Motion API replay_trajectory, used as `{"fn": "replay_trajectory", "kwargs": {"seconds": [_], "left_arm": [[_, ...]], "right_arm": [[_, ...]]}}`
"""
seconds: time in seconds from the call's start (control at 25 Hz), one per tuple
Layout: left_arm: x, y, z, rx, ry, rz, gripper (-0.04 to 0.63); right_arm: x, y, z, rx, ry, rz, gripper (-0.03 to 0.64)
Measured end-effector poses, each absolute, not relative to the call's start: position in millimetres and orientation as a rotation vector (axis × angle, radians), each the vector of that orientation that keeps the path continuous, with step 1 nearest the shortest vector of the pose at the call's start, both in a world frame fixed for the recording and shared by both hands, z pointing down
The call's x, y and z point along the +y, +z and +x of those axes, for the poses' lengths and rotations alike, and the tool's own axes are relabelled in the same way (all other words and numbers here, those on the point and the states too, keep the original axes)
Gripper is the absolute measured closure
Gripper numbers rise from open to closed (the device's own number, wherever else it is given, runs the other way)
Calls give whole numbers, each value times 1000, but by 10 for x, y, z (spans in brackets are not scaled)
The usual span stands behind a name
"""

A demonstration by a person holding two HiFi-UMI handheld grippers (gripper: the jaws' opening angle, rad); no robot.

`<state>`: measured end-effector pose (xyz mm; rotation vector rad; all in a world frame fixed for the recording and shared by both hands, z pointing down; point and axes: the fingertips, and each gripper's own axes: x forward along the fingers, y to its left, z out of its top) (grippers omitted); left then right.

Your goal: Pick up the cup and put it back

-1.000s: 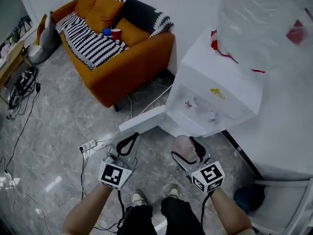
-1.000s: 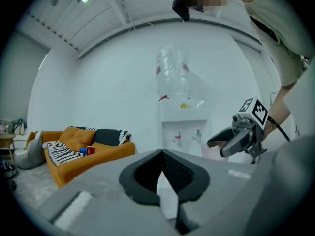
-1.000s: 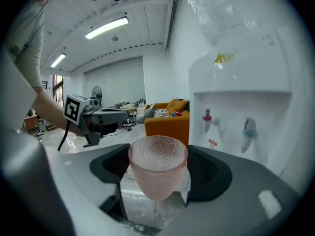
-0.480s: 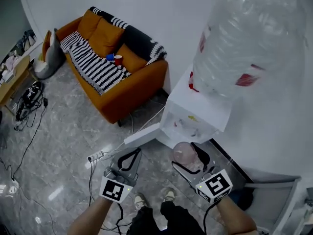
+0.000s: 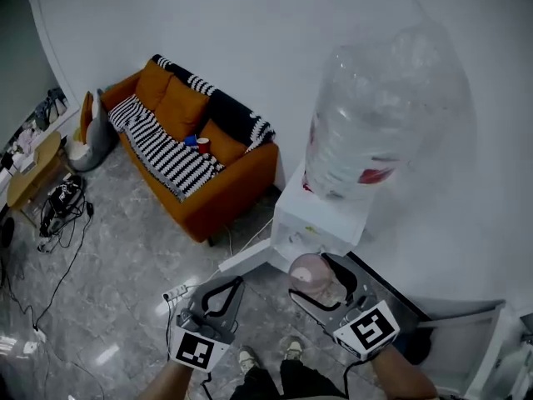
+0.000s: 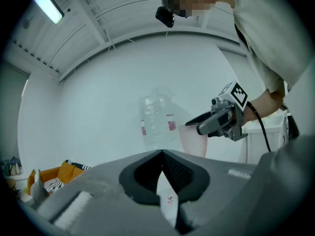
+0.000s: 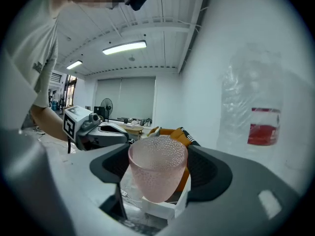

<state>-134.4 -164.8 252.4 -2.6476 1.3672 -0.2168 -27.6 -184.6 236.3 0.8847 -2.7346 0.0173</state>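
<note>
The pink cup (image 7: 157,173) is held clamped in the jaws of the right gripper (image 5: 326,283), in the air, with the water dispenser (image 5: 321,223) at 12 o'clock. The left gripper (image 6: 161,154) is closed on nothing. Carrying seems in hand; next, the cup should be lowered upright, then released.
</note>
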Motion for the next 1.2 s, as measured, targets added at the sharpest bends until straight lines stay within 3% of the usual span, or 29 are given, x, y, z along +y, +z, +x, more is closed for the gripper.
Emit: {"fn": "replay_trajectory", "kwargs": {"seconds": [0.64,1.2], "left_arm": [[-1125,1548,-1211,1515,-104,-2672,594],[-1298,1673,-959,1497,-145,-2766,594]], "right_arm": [[-1415,1561,137,-2693,68,1092,249],[-1500,1680,430,-2634,79,1197,249]]}}
